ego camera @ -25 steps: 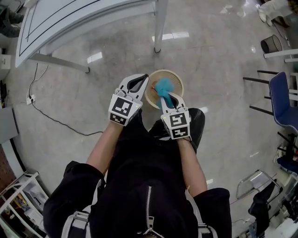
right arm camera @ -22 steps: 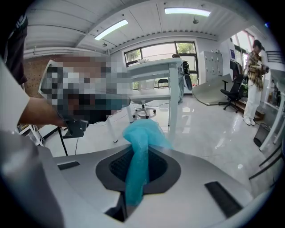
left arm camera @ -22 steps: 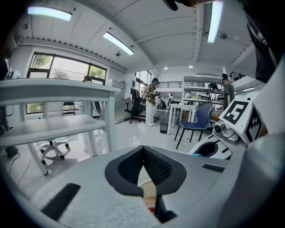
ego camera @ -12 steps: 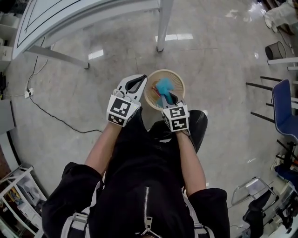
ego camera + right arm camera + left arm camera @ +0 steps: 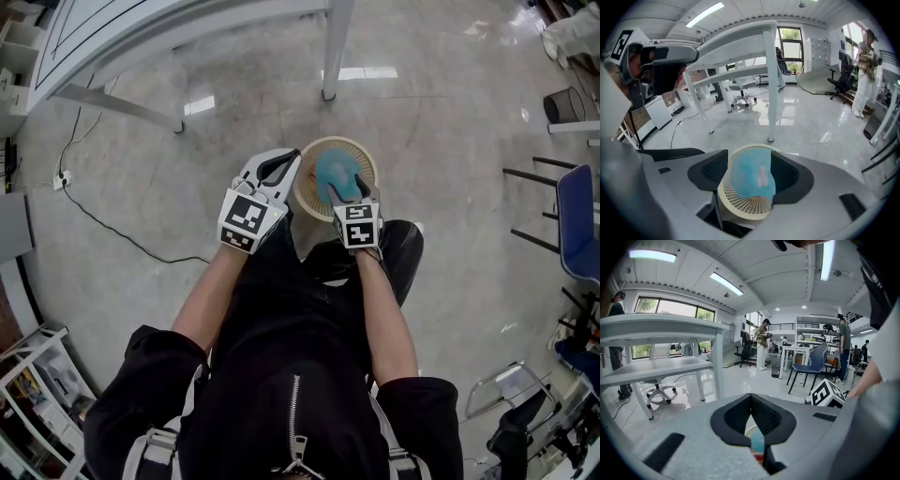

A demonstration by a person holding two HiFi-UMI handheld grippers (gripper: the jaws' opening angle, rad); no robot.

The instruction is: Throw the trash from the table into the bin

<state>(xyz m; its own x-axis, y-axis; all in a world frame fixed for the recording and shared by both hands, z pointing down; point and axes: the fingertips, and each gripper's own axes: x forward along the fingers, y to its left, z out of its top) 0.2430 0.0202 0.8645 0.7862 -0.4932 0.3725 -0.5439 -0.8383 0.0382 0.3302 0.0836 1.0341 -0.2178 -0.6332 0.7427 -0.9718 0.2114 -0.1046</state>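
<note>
Blue wad (image 5: 334,174) lower, over perforated bin (image 5: 339,141)

Blue trash (image 5: 333,176), cream latticed bin (image 5: 372,169), black-and-white marker cubes (image 5: 246,217), glossy grey floor (image 5: 450,187)

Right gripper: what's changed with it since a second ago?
The right gripper came down over the bin. Its jaws have just been opening, letting go of the blue trash, which now sits loose between them at the bin's mouth. The left gripper stayed shut beside the bin, which hasn't moved.
</note>
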